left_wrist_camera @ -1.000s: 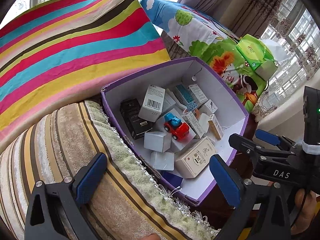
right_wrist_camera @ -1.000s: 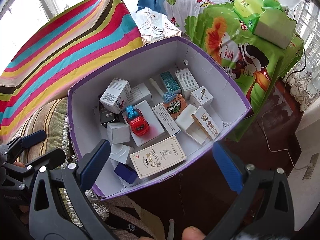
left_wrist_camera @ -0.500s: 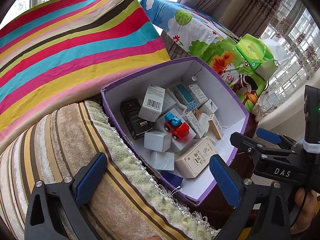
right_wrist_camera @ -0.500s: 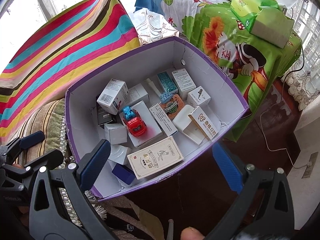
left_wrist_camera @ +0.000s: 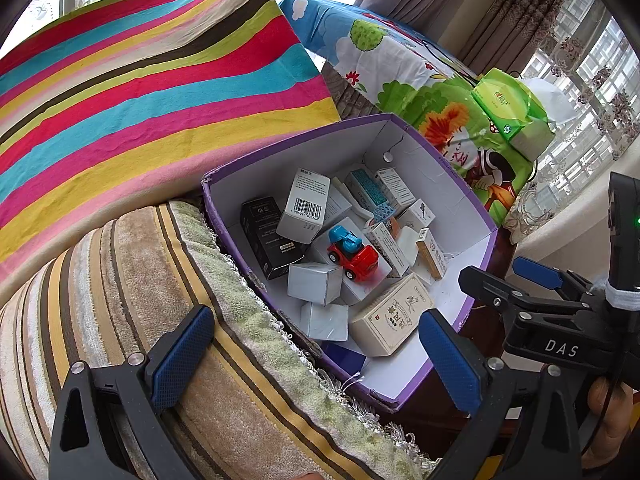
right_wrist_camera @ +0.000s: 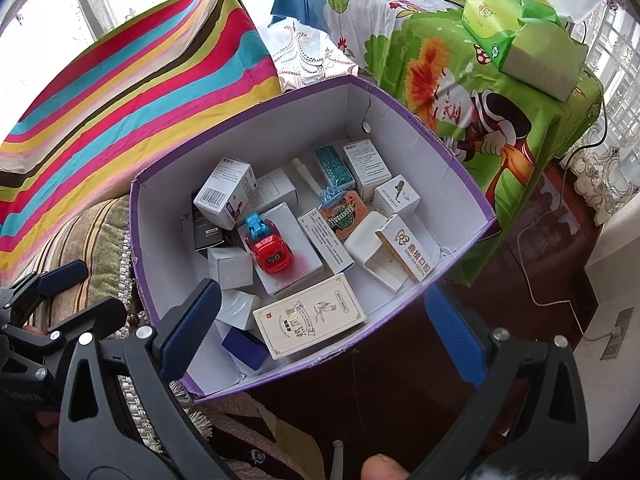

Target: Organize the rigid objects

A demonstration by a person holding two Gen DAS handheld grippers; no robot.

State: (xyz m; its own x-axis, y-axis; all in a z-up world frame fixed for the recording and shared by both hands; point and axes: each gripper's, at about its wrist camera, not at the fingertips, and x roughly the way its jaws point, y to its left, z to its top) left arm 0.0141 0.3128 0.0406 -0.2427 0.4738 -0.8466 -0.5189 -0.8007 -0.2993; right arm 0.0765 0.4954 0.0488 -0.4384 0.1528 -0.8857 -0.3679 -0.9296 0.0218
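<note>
A purple-edged white box (left_wrist_camera: 480, 236) (right_wrist_camera: 440, 128) holds several small cartons, a black carton (left_wrist_camera: 268, 236), a cream carton (right_wrist_camera: 310, 316) (left_wrist_camera: 392, 316) and a red and blue toy car (left_wrist_camera: 354, 252) (right_wrist_camera: 270, 250). My left gripper (left_wrist_camera: 316, 360) is open over the striped sofa arm, at the box's near left corner. Nothing sits between its fingers. My right gripper (right_wrist_camera: 320, 332) is open above the box's near rim, also empty. The right gripper (left_wrist_camera: 536, 280) also shows in the left wrist view, and the left gripper (right_wrist_camera: 60, 280) shows at the left edge of the right wrist view.
A rainbow-striped cushion (left_wrist_camera: 140, 92) (right_wrist_camera: 120, 92) rises behind the box. A striped brown sofa arm (left_wrist_camera: 120, 300) lies left of it. A cartoon-print cloth (right_wrist_camera: 460, 92) covers a table with a green tissue pack (right_wrist_camera: 520, 32) (left_wrist_camera: 512, 108). Dark floor (right_wrist_camera: 520, 260) and a white cable lie to the right.
The right wrist view has crept slightly closer to the box, which now sits a little lower and to the left in it. The left gripper has barely moved. Both stay open.
</note>
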